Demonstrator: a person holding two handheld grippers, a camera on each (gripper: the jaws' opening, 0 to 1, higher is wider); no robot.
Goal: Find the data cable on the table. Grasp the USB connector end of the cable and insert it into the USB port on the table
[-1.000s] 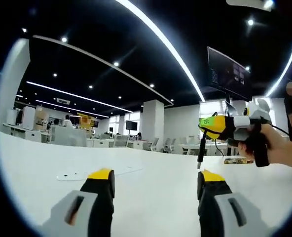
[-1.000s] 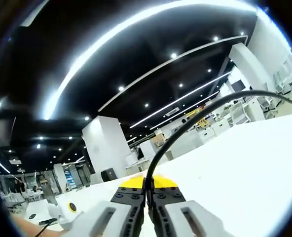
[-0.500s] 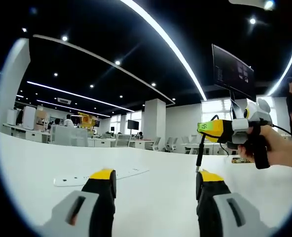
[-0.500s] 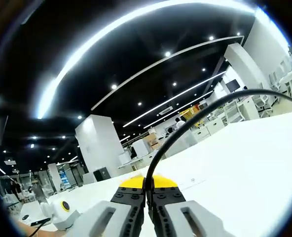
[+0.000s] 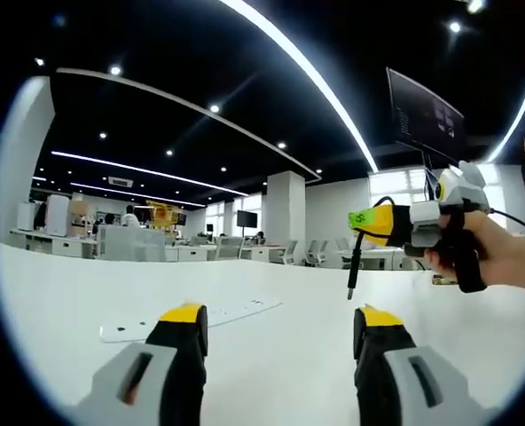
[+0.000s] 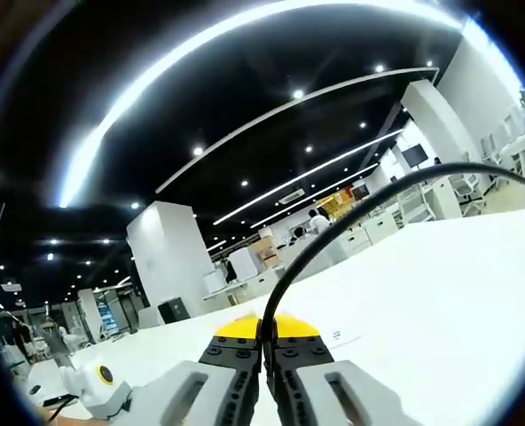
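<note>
Table (image 5: 271, 355): wide, white, filling the lower half of the left gripper view.
Strip (image 5: 240, 311): long flat white bar lying on the table, left of centre and partly behind the left jaw. Likely the part that carries the USB port; the port itself is too small to make out.
Left gripper (image 5: 280, 318): jaws spread wide at the bottom of the frame, holding nothing.
Right gripper (image 5: 360, 222): at right of the left gripper view, held up in a hand (image 5: 502, 257), well above the table. Its own view shows the jaws clenched on the cable.
Cable (image 5: 355, 262): thin and black, hanging straight down from the yellow jaw tips. In the right gripper view it arcs up and off to the upper right.
Connector (image 5: 350, 288): the short free end below the jaws, in the air and well apart from the strip.
Step in hand: carrying the connector to the port.
Doing it well: find the port opening first. Keep the grip firm and near the plug so the end does not swing. Line the plug up with the port before pushing. The free left gripper could steady the strip.
</note>
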